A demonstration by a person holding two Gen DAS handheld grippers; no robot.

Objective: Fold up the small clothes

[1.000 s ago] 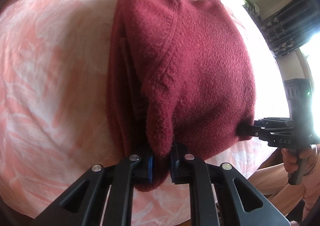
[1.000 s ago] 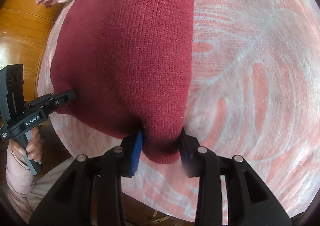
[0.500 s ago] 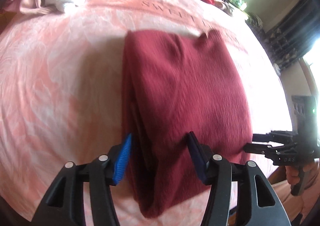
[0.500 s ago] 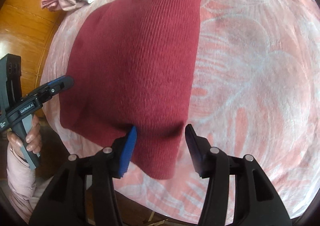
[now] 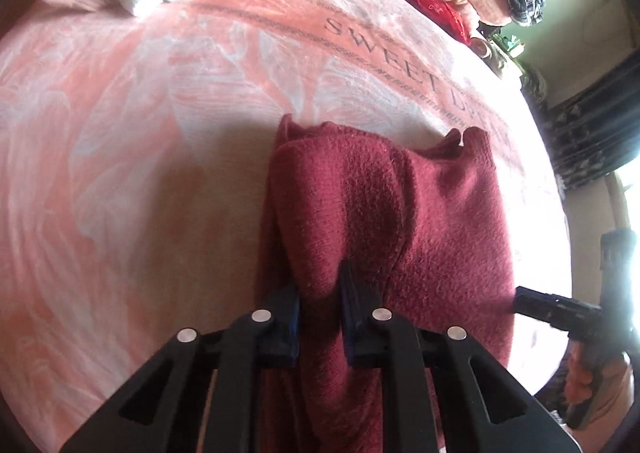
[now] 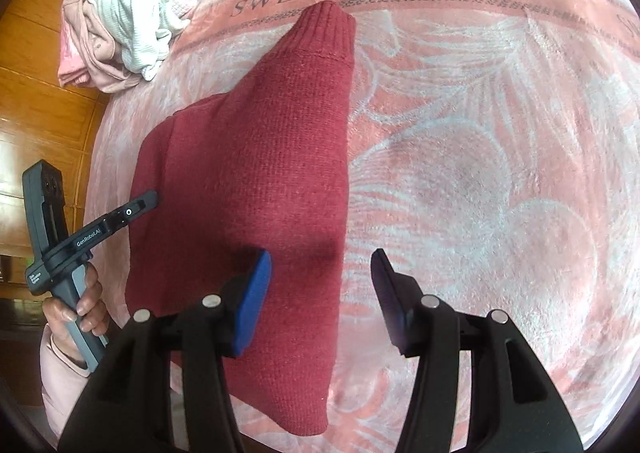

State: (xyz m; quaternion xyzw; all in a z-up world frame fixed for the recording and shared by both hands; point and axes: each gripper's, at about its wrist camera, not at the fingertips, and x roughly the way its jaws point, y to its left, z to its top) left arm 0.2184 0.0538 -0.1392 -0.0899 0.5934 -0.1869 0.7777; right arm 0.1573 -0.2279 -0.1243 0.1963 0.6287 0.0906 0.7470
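Sweater (image 6: 248, 189) lay lengthwise on the blanket (image 6: 480, 173), running away from you.
Your left gripper (image 5: 319, 305) was closing, pinching its near edge; your right gripper (image 6: 320, 293) hung apart, empty, above its right edge.

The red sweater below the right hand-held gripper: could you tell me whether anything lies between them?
Nothing visible does. The right hand-held gripper hangs open above the red sweater's right edge, with only the pink blanket beside it.

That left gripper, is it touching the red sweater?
Touching. In the left wrist view the left gripper has its closing jaws pinched on a raised fold of the red sweater, cloth bunched between the pads.
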